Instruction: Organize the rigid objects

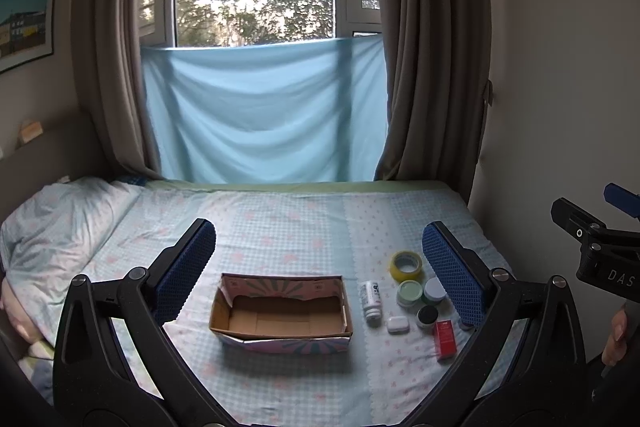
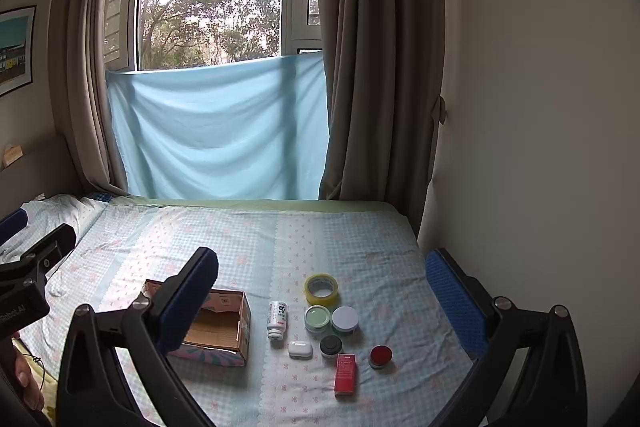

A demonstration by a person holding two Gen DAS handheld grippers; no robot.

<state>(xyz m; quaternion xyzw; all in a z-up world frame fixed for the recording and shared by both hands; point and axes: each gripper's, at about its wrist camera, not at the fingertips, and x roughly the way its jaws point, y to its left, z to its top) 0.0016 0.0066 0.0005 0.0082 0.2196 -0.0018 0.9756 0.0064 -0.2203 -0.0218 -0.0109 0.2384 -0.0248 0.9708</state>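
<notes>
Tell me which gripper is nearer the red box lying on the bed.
Right, as best I can judge. The right gripper is open, with the red box lying between its fingers, low in its view. The left gripper centres on the cardboard box, so the red box sits off by its right finger.

The open brown cardboard box (image 1: pixel 281 311) looks matt and papery, its outer walls covered in printed paper. The yellow tape roll (image 2: pixel 321 289) is glossy plastic film. The small white rounded case (image 2: pixel 300 349) shines as smooth plastic. The red rectangular carton (image 2: pixel 346 374) is smooth printed card. The checked pale-blue bedsheet (image 2: pixel 360 247) is soft matt cloth, faintly creased
</notes>
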